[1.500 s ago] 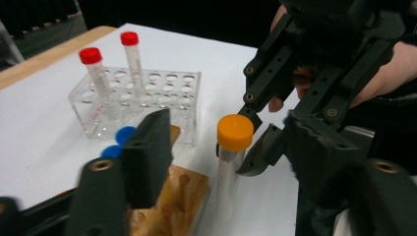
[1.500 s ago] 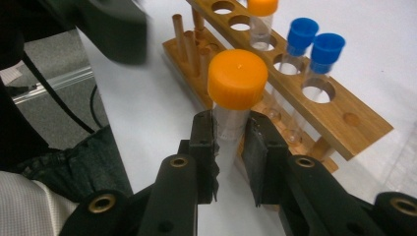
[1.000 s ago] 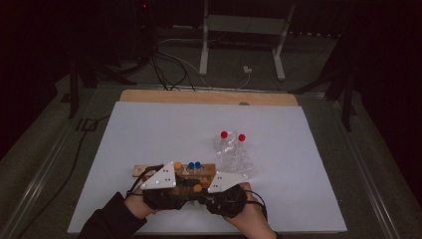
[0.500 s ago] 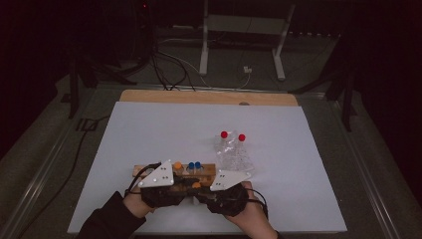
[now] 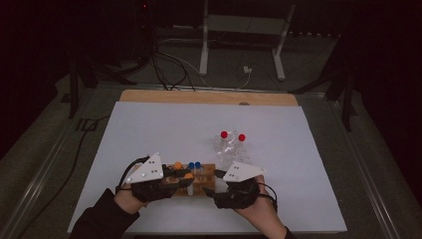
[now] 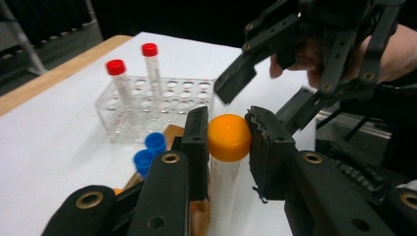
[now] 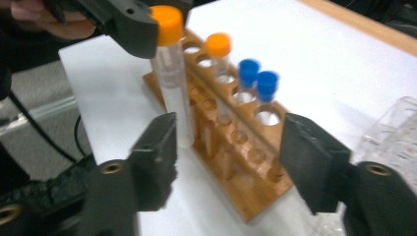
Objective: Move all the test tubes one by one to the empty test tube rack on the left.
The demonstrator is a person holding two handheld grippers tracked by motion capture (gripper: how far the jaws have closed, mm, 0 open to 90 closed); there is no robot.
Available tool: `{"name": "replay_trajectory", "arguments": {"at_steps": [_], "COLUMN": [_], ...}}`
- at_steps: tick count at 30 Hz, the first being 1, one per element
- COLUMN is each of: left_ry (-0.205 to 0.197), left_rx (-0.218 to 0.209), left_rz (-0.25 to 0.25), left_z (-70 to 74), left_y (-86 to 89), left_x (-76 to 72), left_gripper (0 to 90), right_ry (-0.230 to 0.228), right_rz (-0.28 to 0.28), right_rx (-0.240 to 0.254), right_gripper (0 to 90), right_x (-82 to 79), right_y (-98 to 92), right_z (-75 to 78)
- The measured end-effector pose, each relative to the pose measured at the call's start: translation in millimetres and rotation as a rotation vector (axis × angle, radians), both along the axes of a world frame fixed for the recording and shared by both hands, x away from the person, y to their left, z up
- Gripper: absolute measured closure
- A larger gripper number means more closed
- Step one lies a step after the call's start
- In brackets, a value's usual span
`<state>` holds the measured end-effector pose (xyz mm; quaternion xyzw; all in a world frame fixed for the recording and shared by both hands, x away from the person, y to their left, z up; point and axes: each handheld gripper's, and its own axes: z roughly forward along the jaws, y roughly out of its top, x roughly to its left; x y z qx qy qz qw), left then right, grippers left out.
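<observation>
On the left, the left claw is clamping the orange cap of a tube, holding it upright just beside the wooden rack near the bench's front edge. To its right, the right claw has just been opening; its jaws are standing apart, nothing between them. The handover looks complete. Next, the tube likely needs carrying to the clear rack farther right, beside the red tubes.
</observation>
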<state>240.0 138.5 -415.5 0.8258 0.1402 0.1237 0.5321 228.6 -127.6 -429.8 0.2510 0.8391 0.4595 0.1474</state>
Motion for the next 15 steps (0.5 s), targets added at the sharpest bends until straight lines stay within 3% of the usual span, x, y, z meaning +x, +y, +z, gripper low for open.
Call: {"name": "replay_trajectory", "arguments": {"at_steps": [6, 9, 13, 15], "left_ry": [-0.003, -0.008, -0.024, -0.031], "left_rx": [-0.016, -0.019, -0.022, -0.026], "left_rz": [0.025, 0.049, 0.117, 0.142], "left_z": [3.2, 5.5, 10.2, 12.8], "left_y": [6.1, 11.1, 18.3, 23.3], "left_x": [2.1, 2.9, 5.3, 6.5], "left_gripper": [72.0, 72.0, 72.0, 72.0], "right_ry": [-0.003, -0.004, -0.003, -0.003], "right_rz": [-0.065, -0.099, -0.116, -0.120], "right_rx": [0.034, 0.053, 0.081, 0.088], "right_gripper": [16.6, 10.9, 1.8, 1.3], "right_x": [5.3, 7.1, 8.6, 9.4], "right_y": [-8.9, -13.3, -18.7, -21.1], "right_z": [3.1, 5.3, 7.5, 8.4]}}
